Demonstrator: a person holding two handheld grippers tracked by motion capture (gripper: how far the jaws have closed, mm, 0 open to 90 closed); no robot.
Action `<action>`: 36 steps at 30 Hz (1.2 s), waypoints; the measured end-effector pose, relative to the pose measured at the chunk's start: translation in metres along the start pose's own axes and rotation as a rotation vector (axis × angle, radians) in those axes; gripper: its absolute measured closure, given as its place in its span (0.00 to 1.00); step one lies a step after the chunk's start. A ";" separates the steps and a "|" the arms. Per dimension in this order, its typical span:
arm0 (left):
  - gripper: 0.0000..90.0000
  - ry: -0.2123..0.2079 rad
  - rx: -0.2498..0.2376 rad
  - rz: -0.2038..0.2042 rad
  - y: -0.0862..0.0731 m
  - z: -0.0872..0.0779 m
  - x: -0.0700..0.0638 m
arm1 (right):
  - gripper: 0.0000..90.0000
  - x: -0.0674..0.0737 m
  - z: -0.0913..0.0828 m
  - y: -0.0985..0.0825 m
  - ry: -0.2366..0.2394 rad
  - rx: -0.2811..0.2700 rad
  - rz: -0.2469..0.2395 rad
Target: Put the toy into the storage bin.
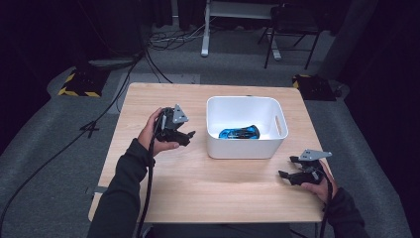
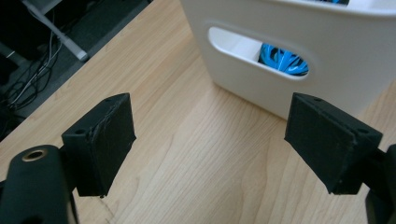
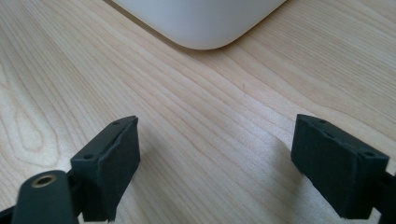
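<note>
A blue toy car (image 1: 239, 133) lies inside a white rectangular plastic bin (image 1: 216, 144) on a light wooden tabletop (image 1: 208, 188), its long axis running left to right across the bin. The left gripper (image 1: 187, 137), jaws apart and empty, sits just beside the bin's left wall, pointing toward its handle slot. The right gripper (image 1: 288, 167), jaws also wide and empty, rests farther off by the bin's near right corner.

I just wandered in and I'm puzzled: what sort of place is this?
Probably a lab or studio for recording handling work: a lone wooden table amid dark curtains, cables across the grey floor, and a hand-held left gripper near a white bin.
</note>
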State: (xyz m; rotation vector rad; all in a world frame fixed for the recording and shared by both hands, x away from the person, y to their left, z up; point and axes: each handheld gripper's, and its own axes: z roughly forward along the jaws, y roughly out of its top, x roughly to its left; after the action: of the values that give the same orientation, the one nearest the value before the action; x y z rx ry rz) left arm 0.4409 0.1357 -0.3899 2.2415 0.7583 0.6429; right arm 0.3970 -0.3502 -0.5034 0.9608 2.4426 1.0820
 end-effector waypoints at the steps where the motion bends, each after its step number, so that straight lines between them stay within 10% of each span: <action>1: 0.18 -0.007 0.008 0.006 -0.002 0.000 0.000 | 0.17 0.000 0.000 0.000 0.000 -0.001 0.000; 36: 0.18 -0.019 0.099 -0.008 -0.058 -0.001 -0.017 | 0.17 0.000 0.000 0.000 0.000 -0.001 0.001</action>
State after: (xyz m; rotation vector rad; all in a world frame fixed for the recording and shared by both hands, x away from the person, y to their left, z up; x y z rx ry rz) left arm 0.4090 0.1598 -0.4359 2.3292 0.8054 0.5913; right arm 0.3970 -0.3501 -0.5035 0.9616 2.4418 1.0829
